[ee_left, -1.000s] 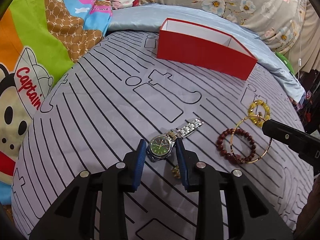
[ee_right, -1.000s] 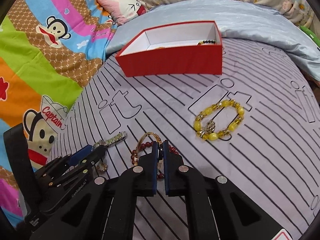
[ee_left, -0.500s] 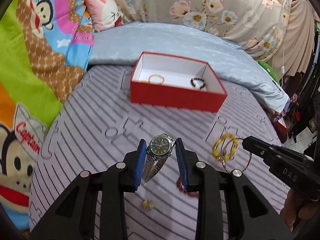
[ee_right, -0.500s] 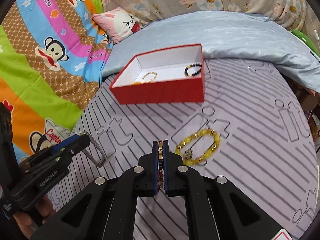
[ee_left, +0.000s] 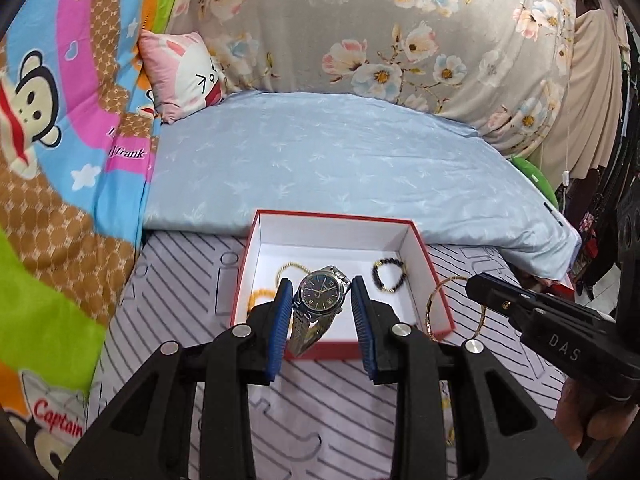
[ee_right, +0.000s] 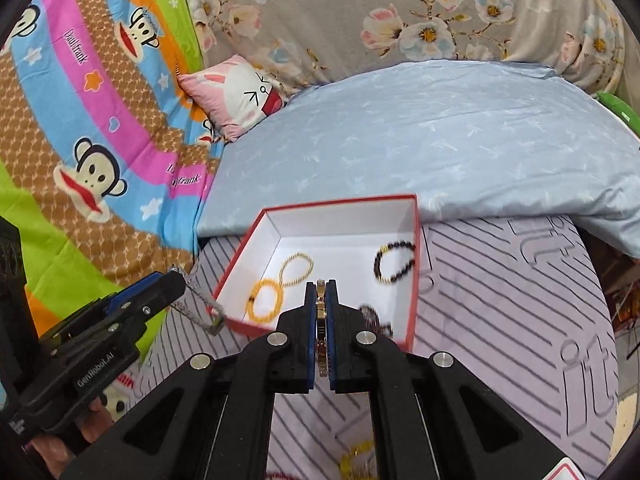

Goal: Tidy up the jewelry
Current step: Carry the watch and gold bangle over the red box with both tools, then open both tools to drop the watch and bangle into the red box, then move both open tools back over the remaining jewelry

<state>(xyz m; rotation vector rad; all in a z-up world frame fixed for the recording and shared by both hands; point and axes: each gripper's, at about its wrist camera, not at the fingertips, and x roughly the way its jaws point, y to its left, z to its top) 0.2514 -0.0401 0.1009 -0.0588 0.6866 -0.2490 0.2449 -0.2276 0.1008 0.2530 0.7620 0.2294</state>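
Left gripper (ee_left: 320,300) low centre of the left wrist view, blue pads part-way apart and clamped on the case of a dark-dialled steel wristwatch (ee_left: 319,294) — metal band dangling below, over the near wall of the open red cardboard box with white lining (ee_left: 416,236)

Right gripper (ee_right: 321,300) low centre of its own view, pads nearly together and pinching a thin gold bangle (ee_right: 321,316) edge-on; same bangle seen as a hoop at the right of the left wrist view, just beside the box's right wall

Inside the box: a slim gold bead bracelet (ee_right: 297,268), an orange-yellow bead bracelet (ee_right: 264,300) toward the lower left, a black bead bracelet (ee_right: 394,261) at the right

Box resting mid-frame on the grey striped bedsheet (ee_right: 500,300), a pale blue quilt (ee_right: 420,140) just behind — yellow beads blurred at the bottom edge, too smeared to tell more
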